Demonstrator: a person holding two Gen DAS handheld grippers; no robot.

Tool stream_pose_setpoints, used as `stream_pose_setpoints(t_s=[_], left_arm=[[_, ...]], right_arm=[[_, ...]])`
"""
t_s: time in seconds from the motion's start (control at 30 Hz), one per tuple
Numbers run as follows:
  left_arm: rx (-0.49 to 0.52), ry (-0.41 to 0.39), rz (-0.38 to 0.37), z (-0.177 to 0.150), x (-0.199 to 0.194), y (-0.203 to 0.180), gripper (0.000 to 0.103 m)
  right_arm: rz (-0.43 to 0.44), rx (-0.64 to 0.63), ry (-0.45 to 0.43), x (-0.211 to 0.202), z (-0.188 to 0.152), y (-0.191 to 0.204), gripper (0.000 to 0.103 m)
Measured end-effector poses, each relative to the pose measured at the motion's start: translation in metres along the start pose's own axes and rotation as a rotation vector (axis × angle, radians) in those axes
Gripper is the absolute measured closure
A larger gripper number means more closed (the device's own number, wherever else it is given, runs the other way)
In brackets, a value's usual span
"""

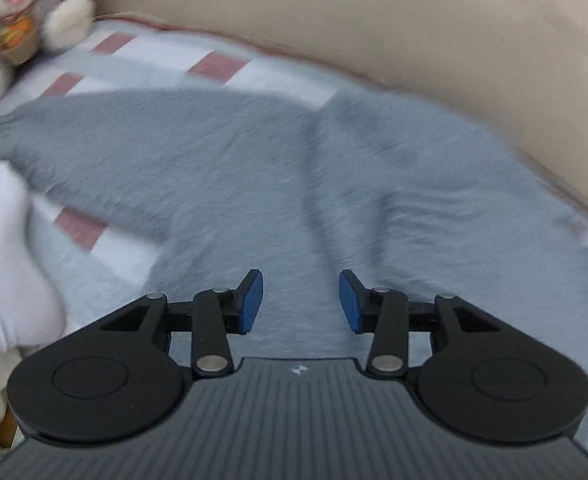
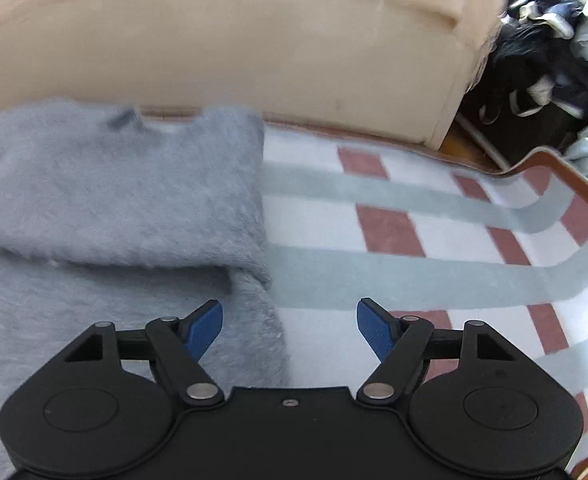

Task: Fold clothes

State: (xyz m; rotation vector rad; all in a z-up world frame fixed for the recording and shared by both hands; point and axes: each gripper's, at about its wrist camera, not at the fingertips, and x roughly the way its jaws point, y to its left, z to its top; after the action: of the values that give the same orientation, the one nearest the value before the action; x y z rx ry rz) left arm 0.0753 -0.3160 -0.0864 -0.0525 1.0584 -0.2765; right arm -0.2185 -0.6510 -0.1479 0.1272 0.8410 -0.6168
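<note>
A fuzzy grey sweater (image 1: 294, 184) is lying spread over a checked blanket (image 1: 222, 66) of white, pale grey and dusty red squares, which is covering a beige sofa (image 1: 454, 28). In the left wrist view the sweater is filling the middle of the frame, with one sleeve (image 1: 94, 140) stretching toward the left edge. The left gripper (image 1: 300, 300) is hovering at the lower centre over the grey knit, its blue-padded jaws standing apart with nothing between them. A plush rabbit (image 1: 18, 12) is sitting in the upper left corner against the sofa back, and some white cloth (image 1: 2, 264) is showing at the left edge; what it is cannot be told through the blur.

In the right wrist view the sweater (image 2: 114, 200) is occupying the left half of the frame, its upper part appearing folded over the lower part, its neckline lying near the sofa back (image 2: 234, 40). Its right edge is running down the centre of the frame, with bare blanket (image 2: 414, 264) to the right. The right gripper (image 2: 290, 328) is sitting at the lower centre, jaws released wide and holding nothing, straddling the sweater's edge as seen from this camera. A dark pile of clothes (image 2: 542, 52) is lying in the upper right corner, beyond the sofa's end.
</note>
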Motion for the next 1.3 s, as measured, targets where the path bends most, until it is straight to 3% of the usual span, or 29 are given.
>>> stream_pose_setpoints(t_s=[0.03,0.07,0.1,0.2,0.23,0.27,0.3,0.43,0.47,0.6,0.67,0.73,0.8,0.9,0.97,1.1,1.3], left_arm=[[0.041,0.006,-0.07,0.003,-0.009,-0.002,0.045],[0.073,0.024,-0.117,0.007,-0.017,-0.002,0.044],[0.094,0.042,-0.119,0.009,-0.028,0.001,0.045],[0.172,0.046,-0.077,0.023,-0.078,0.014,0.045],[0.225,0.044,-0.024,0.026,-0.096,0.015,0.044],[0.278,0.042,0.03,0.03,-0.113,0.017,0.044],[0.33,0.04,0.083,0.034,-0.13,0.018,0.044],[0.604,-0.031,0.291,0.033,-0.186,0.015,0.039],[0.623,-0.052,0.311,0.033,-0.191,0.017,0.038],[0.483,-0.057,0.28,0.054,-0.172,0.042,0.038],[0.439,-0.022,0.314,0.069,-0.142,0.055,0.038],[0.375,-0.028,0.343,0.086,-0.107,0.072,0.038],[0.242,-0.046,0.279,0.098,-0.076,0.102,0.038],[-0.002,0.001,0.202,0.103,-0.016,0.166,0.036],[-0.17,0.039,0.138,0.095,0.021,0.214,0.036],[-0.473,0.028,0.016,0.065,0.064,0.287,0.039],[-0.492,-0.003,0.142,0.063,0.068,0.293,0.037]], right_arm=[[-0.007,0.034,0.022,-0.005,-0.002,0.0,0.027],[-0.012,0.067,0.043,-0.01,-0.004,0.001,0.035],[0.012,0.09,0.049,-0.019,-0.001,0.003,0.037],[0.152,0.103,-0.072,-0.061,0.024,0.024,0.04],[0.199,0.107,-0.111,-0.075,0.032,0.031,0.046],[0.253,0.104,-0.142,-0.089,0.039,0.042,0.065],[0.312,0.096,-0.15,-0.1,0.047,0.057,0.075],[0.489,0.053,-0.162,-0.133,0.077,0.13,0.074],[0.527,0.038,-0.152,-0.137,0.084,0.152,0.074],[0.66,0.016,-0.107,-0.151,0.1,0.225,0.073],[0.697,-0.006,-0.076,-0.156,0.101,0.252,0.072],[0.716,-0.032,-0.062,-0.16,0.096,0.27,0.064],[0.708,-0.069,-0.031,-0.16,0.09,0.285,0.062],[0.693,-0.153,-0.016,-0.15,0.076,0.295,0.062],[0.656,-0.207,-0.025,-0.14,0.065,0.295,0.062],[0.594,-0.234,-0.041,-0.111,0.05,0.287,0.062],[0.628,-0.127,-0.006,-0.07,0.047,0.296,0.062]])
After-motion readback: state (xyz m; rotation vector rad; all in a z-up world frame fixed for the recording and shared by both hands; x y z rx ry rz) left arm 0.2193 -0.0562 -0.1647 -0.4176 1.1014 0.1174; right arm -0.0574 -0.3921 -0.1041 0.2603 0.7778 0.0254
